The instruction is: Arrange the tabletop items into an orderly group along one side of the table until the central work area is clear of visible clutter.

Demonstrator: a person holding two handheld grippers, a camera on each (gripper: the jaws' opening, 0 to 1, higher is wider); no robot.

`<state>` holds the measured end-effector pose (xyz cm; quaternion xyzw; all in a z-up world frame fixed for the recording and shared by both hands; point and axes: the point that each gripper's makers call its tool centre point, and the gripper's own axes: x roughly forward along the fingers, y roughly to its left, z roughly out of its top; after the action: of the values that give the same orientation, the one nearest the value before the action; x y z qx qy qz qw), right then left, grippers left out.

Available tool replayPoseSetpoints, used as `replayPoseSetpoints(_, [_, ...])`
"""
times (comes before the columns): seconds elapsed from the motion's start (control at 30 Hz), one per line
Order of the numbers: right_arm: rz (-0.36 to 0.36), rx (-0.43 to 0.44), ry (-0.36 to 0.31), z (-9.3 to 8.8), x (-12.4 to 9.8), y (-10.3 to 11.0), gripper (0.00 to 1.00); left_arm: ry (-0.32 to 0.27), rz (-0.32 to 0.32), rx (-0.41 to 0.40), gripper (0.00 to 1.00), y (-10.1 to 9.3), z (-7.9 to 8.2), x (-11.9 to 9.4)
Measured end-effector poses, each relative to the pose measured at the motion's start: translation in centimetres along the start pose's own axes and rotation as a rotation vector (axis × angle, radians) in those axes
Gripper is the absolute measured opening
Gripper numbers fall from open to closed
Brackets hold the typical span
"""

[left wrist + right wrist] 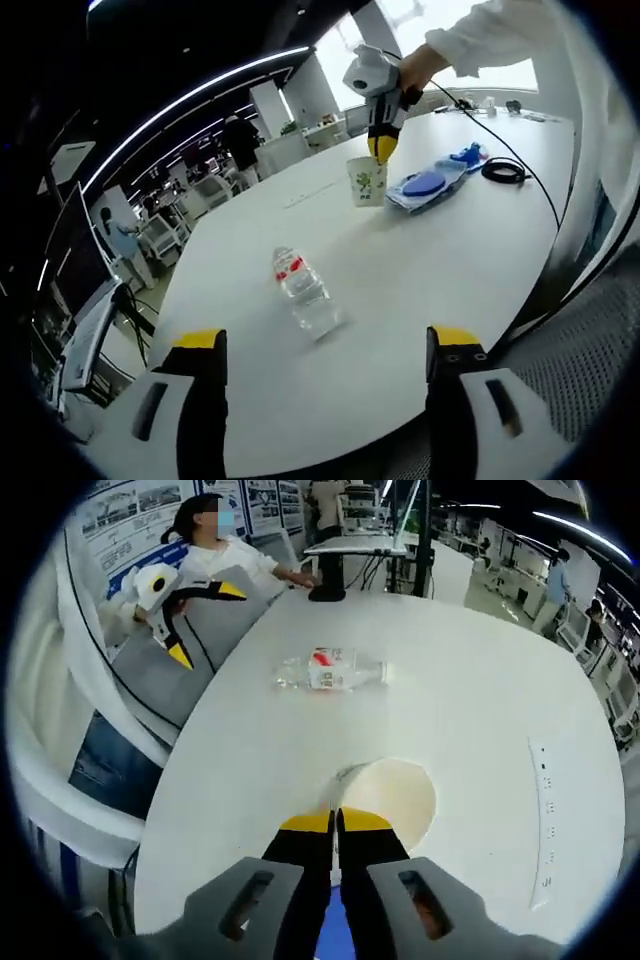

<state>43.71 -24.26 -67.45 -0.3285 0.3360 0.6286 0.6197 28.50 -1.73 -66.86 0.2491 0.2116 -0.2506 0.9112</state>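
A clear plastic water bottle with a red label lies on its side in the middle of the white table, a little beyond my left gripper, whose jaws stand wide open and hold nothing. Farther off stands a white paper cup with a green print. My right gripper comes down from above, shut on its rim. In the right gripper view the right gripper pinches the cup's wall, the bottle lies beyond, and the open left gripper hovers off the table's edge.
A blue item in a clear bag lies right beside the cup. A coiled black cable sits near it, trailing along the table's edge. A socket strip is set in the tabletop. A monitor stand stands at the far end.
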Motion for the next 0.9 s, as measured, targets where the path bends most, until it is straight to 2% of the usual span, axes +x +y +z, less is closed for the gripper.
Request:
replayPoseSetpoints(0.1, [0.001, -0.027, 0.011, 0.2, 0.2, 0.0, 0.0, 0.0, 0.002, 0.002, 0.83, 0.1, 0.0, 0.0])
replayPoseSetpoints(0.2, [-0.013, -0.124, 0.073, 0.3, 0.4, -0.1, 0.0, 0.001, 0.005, 0.005, 0.82, 0.2, 0.0, 0.0])
replayPoseSetpoints(0.33, [0.002, -0.181, 0.104, 0.7, 0.8, 0.4, 0.0, 0.007, 0.008, 0.009, 0.82, 0.2, -0.1, 0.0])
replayPoseSetpoints(0.43, [0.009, -0.246, 0.165, 0.4, 1.3, 0.4, 0.0, 0.013, 0.003, 0.014, 0.82, 0.1, -0.3, 0.0])
replayPoseSetpoints(0.7, [0.017, -0.316, 0.215, 0.6, 1.8, 0.5, 0.0, 0.024, -0.014, 0.037, 0.81, -0.3, -0.4, 0.1])
replayPoseSetpoints(0.8, [0.031, -0.37, 0.259, 0.1, 1.9, 0.5, 0.0, 0.033, -0.009, 0.047, 0.8, -0.3, -0.6, 0.2])
replayPoseSetpoints(0.9, [0.046, -0.381, 0.275, -0.3, 2.2, 0.7, 0.0, 0.036, -0.013, 0.062, 0.79, -0.3, -0.7, 0.2])
